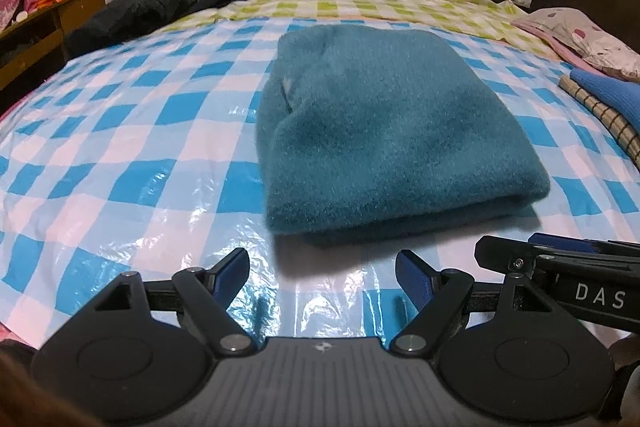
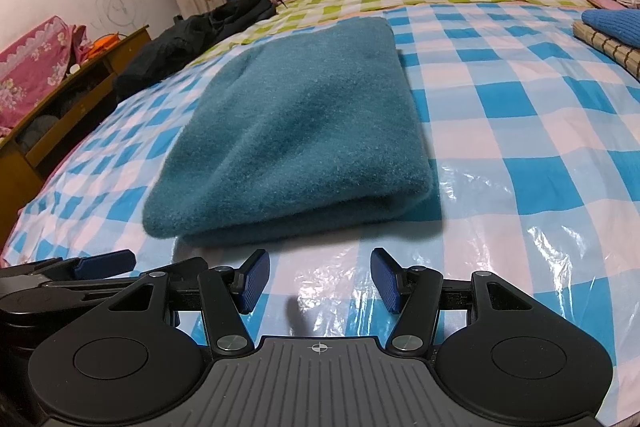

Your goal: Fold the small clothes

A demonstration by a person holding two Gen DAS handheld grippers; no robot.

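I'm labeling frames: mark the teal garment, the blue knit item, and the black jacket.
teal garment (image 1: 384, 131), left wrist view, top face.
blue knit item (image 2: 612, 25), right wrist view, upper surface.
black jacket (image 1: 144, 9), left wrist view, middle.

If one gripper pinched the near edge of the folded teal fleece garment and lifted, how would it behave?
The folded teal fleece garment would likely flop and unfold, since its soft layers only rest on each other. Its fuzzy nap probably grips well, though the glossy blue-and-white checked plastic sheet underneath may let it slide when pushed.
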